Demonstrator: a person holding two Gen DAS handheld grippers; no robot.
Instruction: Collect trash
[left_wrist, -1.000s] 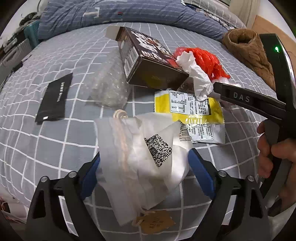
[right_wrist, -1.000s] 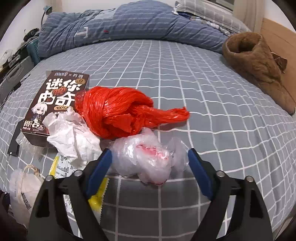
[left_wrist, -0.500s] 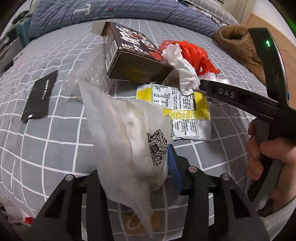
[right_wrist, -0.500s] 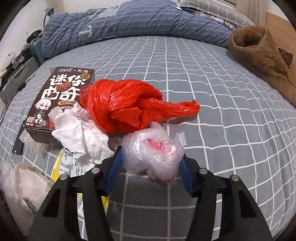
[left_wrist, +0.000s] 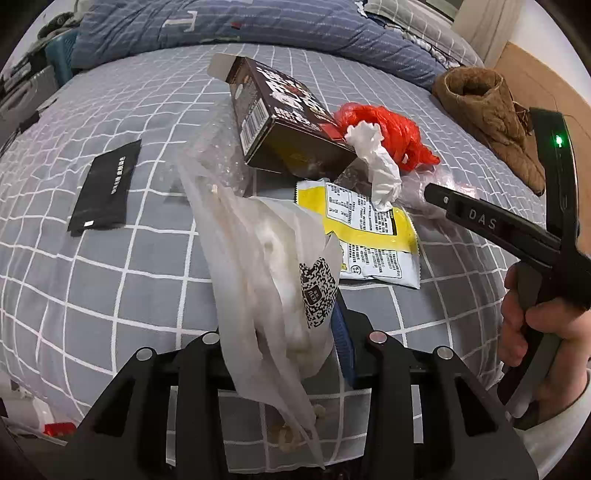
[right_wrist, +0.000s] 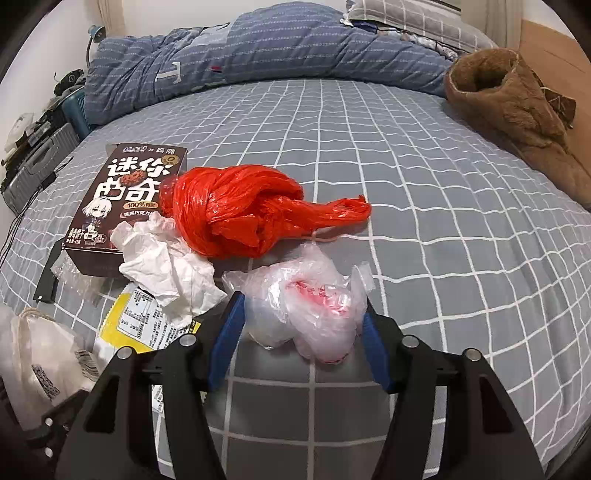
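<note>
Trash lies in a loose heap on the bed, on its grey checked sheet, toward the near edge. The left gripper has its tongs drawn narrow and closing on a white paper bag with a printed code square, which stands up crumpled between the pads, lifted clear of the sheet. The right gripper holds a wad of clear plastic with pink print between its blue pads, the tongs at a middling width and easing open slightly. Just beyond that wad sits a knotted red plastic bag, touching a crumpled white tissue and a dark snack box. A yellow wrapper lies flat beside the tissue. A black packet rests apart, toward the left edge. A brown fuzzy garment sits by the far right edge, and a blue quilt is bunched along the far side.
</note>
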